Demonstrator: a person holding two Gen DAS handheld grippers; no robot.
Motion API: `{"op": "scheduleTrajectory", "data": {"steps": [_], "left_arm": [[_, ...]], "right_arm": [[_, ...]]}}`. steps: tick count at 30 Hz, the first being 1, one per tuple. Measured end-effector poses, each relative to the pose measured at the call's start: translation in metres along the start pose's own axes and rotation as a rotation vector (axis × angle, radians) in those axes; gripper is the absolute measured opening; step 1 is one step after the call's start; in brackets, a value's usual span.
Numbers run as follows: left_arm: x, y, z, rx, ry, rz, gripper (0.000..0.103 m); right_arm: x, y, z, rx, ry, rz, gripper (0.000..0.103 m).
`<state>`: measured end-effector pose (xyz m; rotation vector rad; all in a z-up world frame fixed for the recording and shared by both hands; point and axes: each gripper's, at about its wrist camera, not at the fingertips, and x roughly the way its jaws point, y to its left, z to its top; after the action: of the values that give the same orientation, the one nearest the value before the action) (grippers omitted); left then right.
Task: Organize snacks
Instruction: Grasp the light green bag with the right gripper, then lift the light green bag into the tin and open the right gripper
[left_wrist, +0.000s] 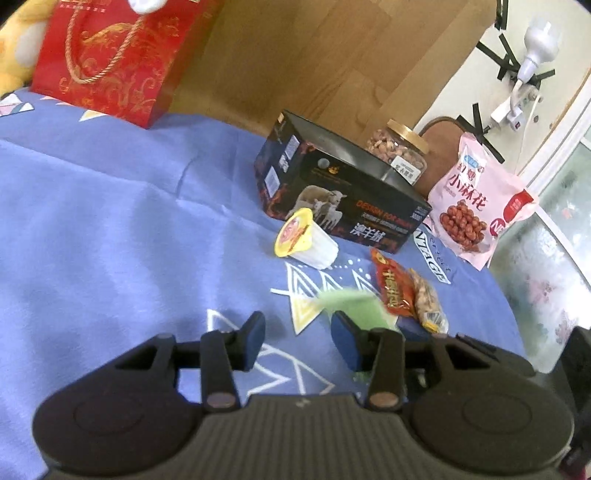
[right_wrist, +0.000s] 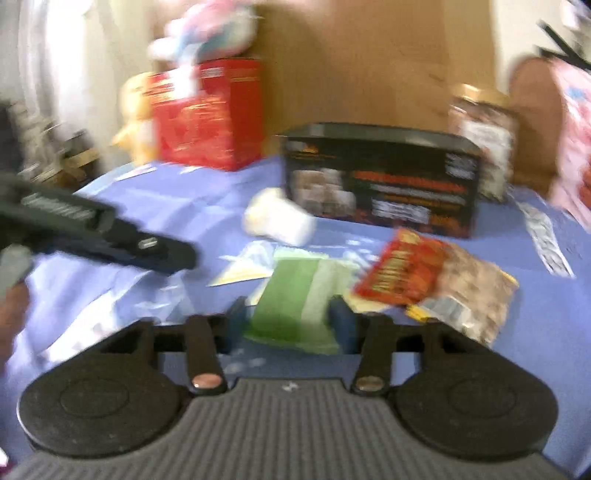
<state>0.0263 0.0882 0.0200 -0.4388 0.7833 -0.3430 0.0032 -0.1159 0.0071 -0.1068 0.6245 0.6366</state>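
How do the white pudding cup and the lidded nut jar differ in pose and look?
The pudding cup lies tipped on its side in front of the black box; the nut jar stands upright behind that box. The cup is opaque white with a yellow foil top; the jar is clear, showing its nuts, with a gold lid. Both rest on the blue cloth, untouched.

Tipped on its side just in front of the black box (left_wrist: 343, 192), touching its printed face: a white cup (left_wrist: 306, 240) with a yellow foil lid. Further out from the box's front, flat on the cloth: a red packet (left_wrist: 393, 286), edge to edge with a clear bag of pale nuts (left_wrist: 428, 299). Nearer than those, also flat: a blurred green sachet (left_wrist: 354, 306). Close behind the box's far corner, upright: a gold-lidded jar of nuts (left_wrist: 400, 151). Beside the box's right end, propped upright: a pink pouch (left_wrist: 476, 206) picturing reddish-brown twists.
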Motion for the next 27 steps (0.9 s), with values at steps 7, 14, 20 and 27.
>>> {"op": "scheduleTrajectory", "data": {"steps": [7, 14, 20, 27], "left_arm": [[-0.009, 0.007, -0.001, -0.013, -0.008, -0.006, 0.048], [0.002, -0.004, -0.007, 0.034, 0.040, -0.030, 0.048], [0.008, -0.013, -0.017, 0.067, 0.078, -0.069, 0.045], [0.003, -0.021, -0.028, 0.075, 0.080, -0.074, 0.041]], "right_arm": [[-0.030, 0.019, -0.017, -0.235, -0.060, 0.069, 0.066], [-0.045, -0.015, -0.030, 0.116, 0.028, 0.095, 0.059], [-0.039, 0.000, -0.034, 0.158, 0.020, 0.074, 0.045], [-0.032, 0.030, -0.036, 0.027, 0.003, 0.000, 0.021]]}}
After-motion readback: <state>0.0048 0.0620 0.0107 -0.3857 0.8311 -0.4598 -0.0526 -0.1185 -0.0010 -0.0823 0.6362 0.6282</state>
